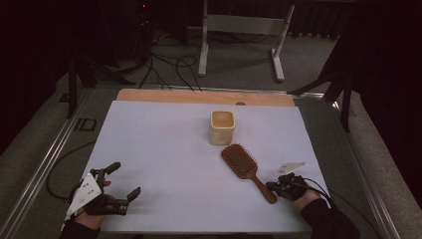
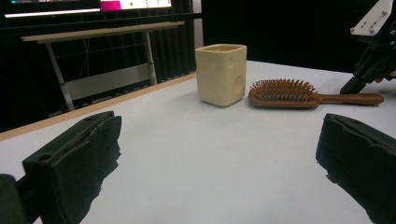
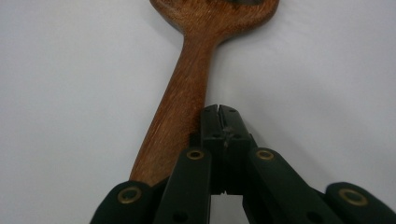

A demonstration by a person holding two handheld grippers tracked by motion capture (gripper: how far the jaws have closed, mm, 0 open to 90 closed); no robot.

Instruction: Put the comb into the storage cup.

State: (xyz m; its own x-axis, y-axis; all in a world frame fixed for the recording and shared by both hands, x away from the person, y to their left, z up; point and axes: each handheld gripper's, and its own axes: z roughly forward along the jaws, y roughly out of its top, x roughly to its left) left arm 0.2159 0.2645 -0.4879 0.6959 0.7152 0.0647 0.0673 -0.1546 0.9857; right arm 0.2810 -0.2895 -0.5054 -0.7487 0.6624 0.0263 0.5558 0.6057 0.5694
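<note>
- High view: the brown wooden paddle hairbrush (image 1: 246, 169) lay bristles up on the white table sheet (image 1: 164, 149), its handle running toward 5 o'clock. The cream square ceramic cup (image 1: 221, 127) stood upright just beyond the brush head, at about 11 o'clock from it, near but apart. The right gripper (image 1: 272, 187) rested at the handle's tip, its jaws clenched together. The left gripper (image 1: 124, 180) sat well apart at 8 o'clock from the brush, jaws spread wide and empty.
- Left gripper view: both black jaws stood far apart over bare sheet, nothing between them. The cup (image 2: 221, 73) and the hairbrush (image 2: 299, 93) lay ahead, side by side, with the right gripper (image 2: 351, 87) at the handle's end.
- Right gripper view: the right gripper (image 3: 219, 109) was shut, pads pressed together, nothing between them. Its tips lay just beside the hairbrush handle (image 3: 180, 107), at 3 o'clock of it; contact could not be determined.
</note>
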